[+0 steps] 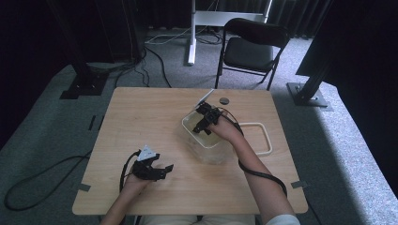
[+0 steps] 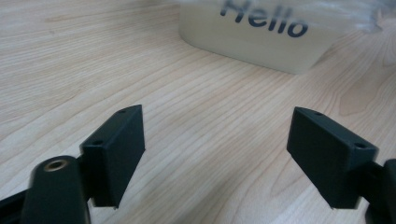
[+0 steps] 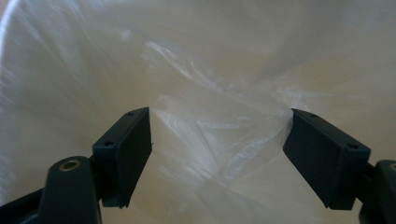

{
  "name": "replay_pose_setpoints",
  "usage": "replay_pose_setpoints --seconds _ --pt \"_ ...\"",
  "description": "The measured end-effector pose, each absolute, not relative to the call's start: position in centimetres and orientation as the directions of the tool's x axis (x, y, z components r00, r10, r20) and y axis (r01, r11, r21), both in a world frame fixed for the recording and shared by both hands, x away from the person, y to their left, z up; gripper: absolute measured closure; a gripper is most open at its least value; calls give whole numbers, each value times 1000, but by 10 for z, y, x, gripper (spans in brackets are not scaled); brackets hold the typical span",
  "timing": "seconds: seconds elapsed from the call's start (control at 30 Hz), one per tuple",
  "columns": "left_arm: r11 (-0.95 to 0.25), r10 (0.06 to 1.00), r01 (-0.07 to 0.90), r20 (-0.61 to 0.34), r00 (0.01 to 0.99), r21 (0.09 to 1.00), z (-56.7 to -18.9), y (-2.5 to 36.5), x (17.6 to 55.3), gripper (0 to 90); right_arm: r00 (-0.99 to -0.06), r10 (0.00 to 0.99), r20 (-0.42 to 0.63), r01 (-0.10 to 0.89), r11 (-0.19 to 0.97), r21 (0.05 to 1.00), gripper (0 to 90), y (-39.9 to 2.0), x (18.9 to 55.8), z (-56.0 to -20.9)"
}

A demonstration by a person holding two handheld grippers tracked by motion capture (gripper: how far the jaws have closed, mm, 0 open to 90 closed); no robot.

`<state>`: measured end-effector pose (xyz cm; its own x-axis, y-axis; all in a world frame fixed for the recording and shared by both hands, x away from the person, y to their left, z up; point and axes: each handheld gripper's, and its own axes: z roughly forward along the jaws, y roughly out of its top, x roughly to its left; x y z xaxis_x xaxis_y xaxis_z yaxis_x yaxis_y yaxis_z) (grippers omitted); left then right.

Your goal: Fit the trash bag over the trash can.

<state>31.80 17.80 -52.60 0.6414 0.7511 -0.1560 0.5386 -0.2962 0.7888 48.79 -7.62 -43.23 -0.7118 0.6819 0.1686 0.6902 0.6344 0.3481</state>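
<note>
Nearest the lens, two black jaws of the left gripper set wide apart over bare wood, nothing between them, resting short of the cream bin marked "Hello". From above, that same left gripper parked on the table toward the person's side of the bin, apparently waiting its turn. Right gripper reaching down into the bin's open top, arm stretched across from the near right. Inside the bin, a clear plastic liner, crumpled and folded against the walls; right gripper with jaws spread, film lying between them but not pinched, probably lined up to catch a fold and press or smooth the bag into place. Just right of the bin, a cream rectangular frame lying flat, likely the rim meant to clamp the liner later. Beyond the bin, near the far edge, a small dark disc. Farther back, off the table, a black folding chair on grey carpet.
</note>
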Motion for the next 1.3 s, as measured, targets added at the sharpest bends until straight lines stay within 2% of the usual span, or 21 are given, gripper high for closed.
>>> replay_pose_setpoints --seconds 0.03,0.1,0.23,0.43,0.5,0.73,0.8,0.87,1.07,1.3 --pt "-292 754 543 -160 637 787 -526 179 318 190 -720 672 172 680 635 366 226 -76 487 -431" --pt "-285 756 556 -173 631 781 -526 184 317 110 -730 656 191 671 634 384 205 -76 484 -425" --pt "-269 781 580 -178 598 769 -527 195 315 110 -746 643 170 643 632 433 204 -84 475 -411" --pt "-259 811 611 -174 558 748 -532 208 312 110 -735 649 197 648 586 486 200 -100 468 -400" --pt "-258 822 623 -171 544 739 -534 210 312 111 -717 668 199 667 575 474 200 -104 469 -403" --pt "-256 833 633 -165 527 730 -536 209 314 111 -697 712 83 697 647 310 225 -92 475 -428" --pt "-255 835 636 -165 525 728 -537 209 314 111 -703 710 41 685 661 308 215 -89 473 -426" --pt "-255 833 640 -171 526 725 -537 211 314 110 -712 699 72 675 652 346 203 -91 470 -419" --pt "-253 856 633 -136 499 731 -533 215 313 88 -707 700 97 620 549 560 142 -117 455 -394" --pt "-244 853 614 -136 504 751 -534 221 311 87 -711 691 129 523 397 754 108 -148 430 -388"
